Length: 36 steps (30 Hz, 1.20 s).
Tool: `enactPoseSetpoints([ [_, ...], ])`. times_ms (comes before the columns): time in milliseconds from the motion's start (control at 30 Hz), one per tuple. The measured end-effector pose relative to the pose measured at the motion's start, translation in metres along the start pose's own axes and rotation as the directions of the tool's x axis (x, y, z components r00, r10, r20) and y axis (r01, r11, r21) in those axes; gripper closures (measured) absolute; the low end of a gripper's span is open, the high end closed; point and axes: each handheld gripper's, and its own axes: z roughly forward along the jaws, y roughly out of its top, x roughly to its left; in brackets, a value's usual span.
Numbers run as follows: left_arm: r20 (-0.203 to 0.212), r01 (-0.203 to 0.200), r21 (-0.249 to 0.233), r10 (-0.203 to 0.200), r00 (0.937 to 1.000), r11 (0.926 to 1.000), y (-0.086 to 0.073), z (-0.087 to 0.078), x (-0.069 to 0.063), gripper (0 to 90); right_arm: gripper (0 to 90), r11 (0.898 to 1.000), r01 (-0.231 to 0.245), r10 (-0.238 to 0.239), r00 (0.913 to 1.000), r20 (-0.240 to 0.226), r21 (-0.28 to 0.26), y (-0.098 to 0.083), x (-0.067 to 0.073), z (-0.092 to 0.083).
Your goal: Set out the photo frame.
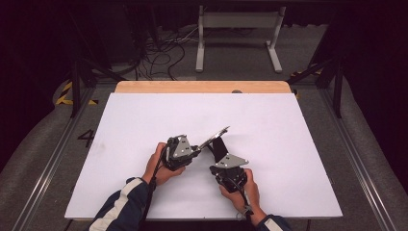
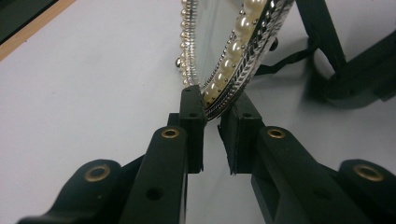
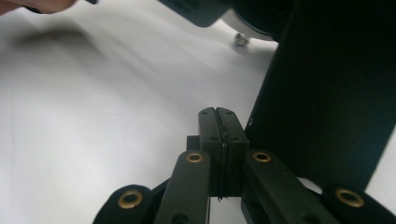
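I hold a gripper in each hand over the white table (image 1: 144, 120).

My left gripper (image 2: 212, 109) has its 2 fingers (image 2: 191, 112) clamped on the bottom rim of a picture frame (image 2: 233, 51). The rim sits right between the pads, and they press on it from both sides. The frame has a row of round white pearls and a silver pattern along its edge. It shows glass on the side that faces the left of that view. In the high view the left gripper (image 1: 197, 149) points to the right, and the frame (image 1: 215, 136) sticks out from it, tilted up and lifted at its far end. I cannot tell if any part of the frame touches the table.

My right gripper (image 3: 218, 119) has its 2 fingers pressed flat together. A thin dark line runs between them, but I cannot tell if something is caught there. Just to the right of those fingers stands a wide black flap (image 3: 327, 93). In the high view this black flap (image 1: 219, 148) hangs down from the back of the frame, between my 2 grippers, and the right gripper (image 1: 222, 161) sits just below it. The flap is very close to my right fingers, but I cannot tell if they touch it.

My left hand (image 1: 159, 166) is near the middle of the table, and my right hand (image 1: 243, 192) is closer to the near edge.
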Motion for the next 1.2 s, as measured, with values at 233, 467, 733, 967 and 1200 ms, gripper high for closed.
enactPoseSetpoints([
  [233, -0.009, 0.0, 0.005, 0.0, 1.0, 1.0, 0.0, -0.001, -0.004, 79.0, 90.0, 1.0, 0.0, 0.0, 1.0, -0.003, 0.006, -0.001, -0.008, -0.001],
  [467, -0.009, 0.021, -0.016, -0.021, 0.9997, 0.9996, -0.001, -0.001, -0.002, 77.9, 90.0, 1.0, -0.009, 0.008, 0.9993, -0.036, -0.024, -0.001, -0.012, -0.005],
  [733, -0.011, 0.034, -0.057, -0.034, 0.9994, 0.9978, 0.0, -0.004, 0.0, 67.7, 90.0, 0.998, 0.017, -0.02, 0.9984, -0.052, -0.053, 0.002, -0.009, -0.006],
  [967, 0.007, 0.028, -0.08, -0.028, 0.9996, 0.9964, -0.001, -0.002, 0.0, 72.1, 90.0, 0.997, 0.025, -0.028, 0.9989, -0.038, -0.066, 0.003, -0.01, -0.004],
  [1200, 0.001, 0.008, -0.073, -0.008, 1.0, 0.9973, 0.0, -0.003, -0.002, 77.3, 90.0, 0.998, 0.008, -0.011, 0.9993, -0.036, -0.064, 0.002, -0.012, -0.003],
])
